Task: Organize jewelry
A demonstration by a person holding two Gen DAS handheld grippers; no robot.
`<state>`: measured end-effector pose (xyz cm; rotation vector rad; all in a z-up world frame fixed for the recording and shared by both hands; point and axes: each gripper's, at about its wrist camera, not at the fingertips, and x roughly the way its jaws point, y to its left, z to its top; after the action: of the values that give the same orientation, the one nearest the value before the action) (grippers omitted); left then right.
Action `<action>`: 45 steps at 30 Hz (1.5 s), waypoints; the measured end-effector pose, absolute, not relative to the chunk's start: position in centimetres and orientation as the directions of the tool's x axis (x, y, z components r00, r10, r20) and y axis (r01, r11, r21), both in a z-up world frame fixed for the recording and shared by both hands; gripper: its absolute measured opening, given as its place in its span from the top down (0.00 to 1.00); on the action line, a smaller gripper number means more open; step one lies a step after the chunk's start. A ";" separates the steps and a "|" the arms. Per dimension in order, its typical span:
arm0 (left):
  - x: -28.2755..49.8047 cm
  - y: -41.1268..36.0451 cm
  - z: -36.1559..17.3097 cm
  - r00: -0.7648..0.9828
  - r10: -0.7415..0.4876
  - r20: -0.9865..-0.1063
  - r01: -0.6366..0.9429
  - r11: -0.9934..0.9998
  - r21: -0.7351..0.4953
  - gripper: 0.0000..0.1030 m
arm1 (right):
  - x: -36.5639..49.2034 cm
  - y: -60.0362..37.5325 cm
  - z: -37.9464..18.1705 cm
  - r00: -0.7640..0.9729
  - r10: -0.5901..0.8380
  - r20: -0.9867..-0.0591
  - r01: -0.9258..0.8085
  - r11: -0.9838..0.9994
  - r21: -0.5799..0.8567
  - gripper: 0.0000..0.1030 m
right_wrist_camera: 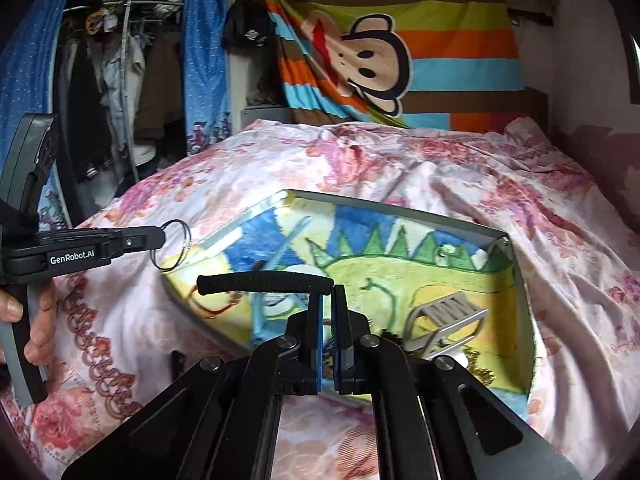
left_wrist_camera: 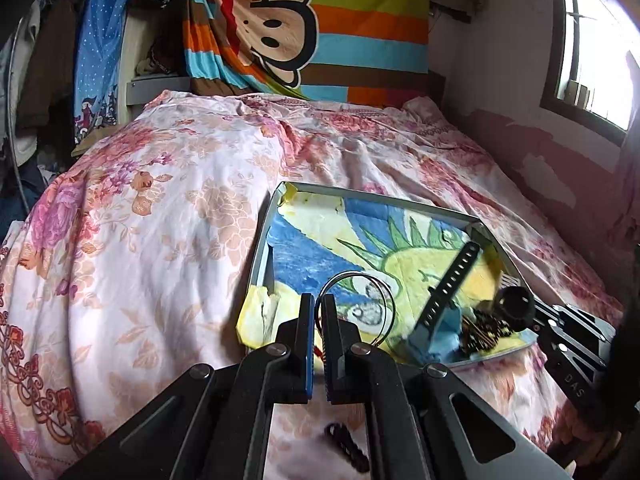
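Left wrist view: thin silver wire bangles (left_wrist_camera: 354, 308) are pinched at their rim by the left gripper (left_wrist_camera: 318, 308), held up over the shallow grey metal tray (left_wrist_camera: 280, 216) lined with a blue, yellow and green picture cloth. Right wrist view: a black rubbery band (right_wrist_camera: 266, 282) sticks out sideways from the shut tips of the right gripper (right_wrist_camera: 329, 304), above the same tray. A black watch strap (left_wrist_camera: 452, 280) lies inside it. Under the tray is a pink flowery bedsheet (left_wrist_camera: 160, 200). Behind hangs a stripy monkey blanket (left_wrist_camera: 304, 20).

Tray (left_wrist_camera: 280, 216) on bedspread (left_wrist_camera: 160, 200), watch strap (left_wrist_camera: 452, 280) inside tray's right side
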<state>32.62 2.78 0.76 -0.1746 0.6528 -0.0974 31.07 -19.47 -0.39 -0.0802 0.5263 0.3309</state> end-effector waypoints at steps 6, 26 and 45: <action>35.3 2.8 -1.3 0.757 -0.124 -0.642 -0.036 0.973 -0.230 0.96 | 33.2 -19.8 -1.1 0.822 0.181 -0.540 -0.239 0.970 -0.038 0.96; 35.0 3.4 -2.8 0.713 -0.194 -0.673 -0.048 0.945 -0.322 0.32 | 33.0 -20.4 -2.5 0.781 0.122 -0.613 -0.202 0.978 -0.062 0.57; 18.0 2.2 6.5 0.887 -0.103 -0.450 0.023 0.983 -0.180 0.00 | 17.0 -23.5 6.1 0.880 0.237 -0.413 -0.233 0.971 0.059 0.02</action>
<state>18.02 2.22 6.46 -0.1723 0.4759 -0.0655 17.03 -23.54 6.13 0.0077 0.4310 0.2450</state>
